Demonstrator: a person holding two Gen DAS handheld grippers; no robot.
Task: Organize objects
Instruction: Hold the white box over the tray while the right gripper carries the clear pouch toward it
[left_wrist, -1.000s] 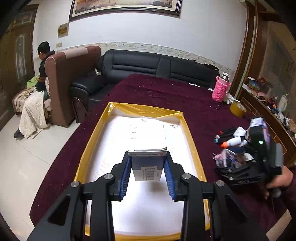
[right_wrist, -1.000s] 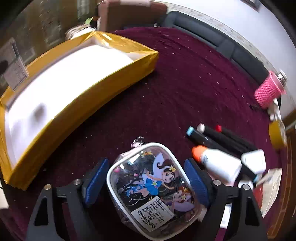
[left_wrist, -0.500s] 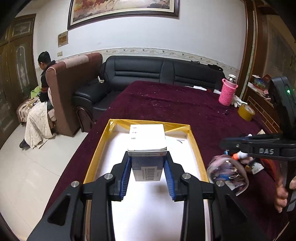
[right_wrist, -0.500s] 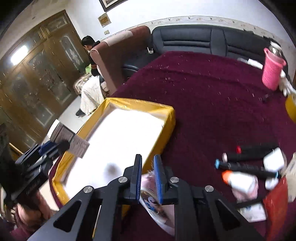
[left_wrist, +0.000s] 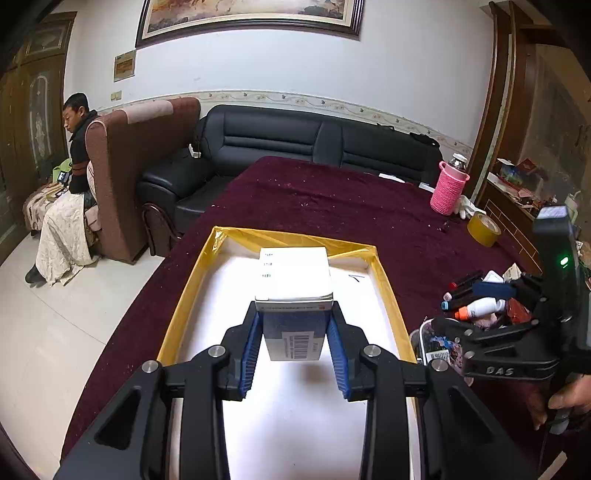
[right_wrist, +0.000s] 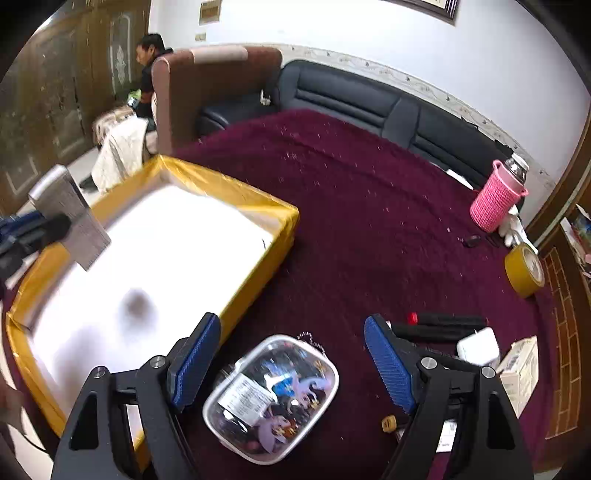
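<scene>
My left gripper (left_wrist: 294, 347) is shut on a white and blue box (left_wrist: 293, 295) and holds it above the yellow-rimmed white tray (left_wrist: 384, 273). That box also shows in the right wrist view (right_wrist: 70, 218), at the tray's left. My right gripper (right_wrist: 291, 360) is open. A clear cartoon-printed pouch (right_wrist: 271, 397) lies on the maroon cloth between its fingers, just right of the tray (right_wrist: 258, 288). In the left wrist view the pouch (left_wrist: 436, 345) sits by the tray's right rim under the right gripper.
Black markers (right_wrist: 443, 325), a white adapter (right_wrist: 478, 347) and a small carton (right_wrist: 519, 369) lie right of the pouch. A glue bottle (left_wrist: 480, 306) lies among them. A yellow tape roll (right_wrist: 524, 271) and pink-sleeved bottle (right_wrist: 498, 195) stand further back. A black sofa borders the table.
My right gripper was shut on the pouch half a second ago; now it is open and the pouch lies on the cloth beside the tray. My left gripper still holds the box.
</scene>
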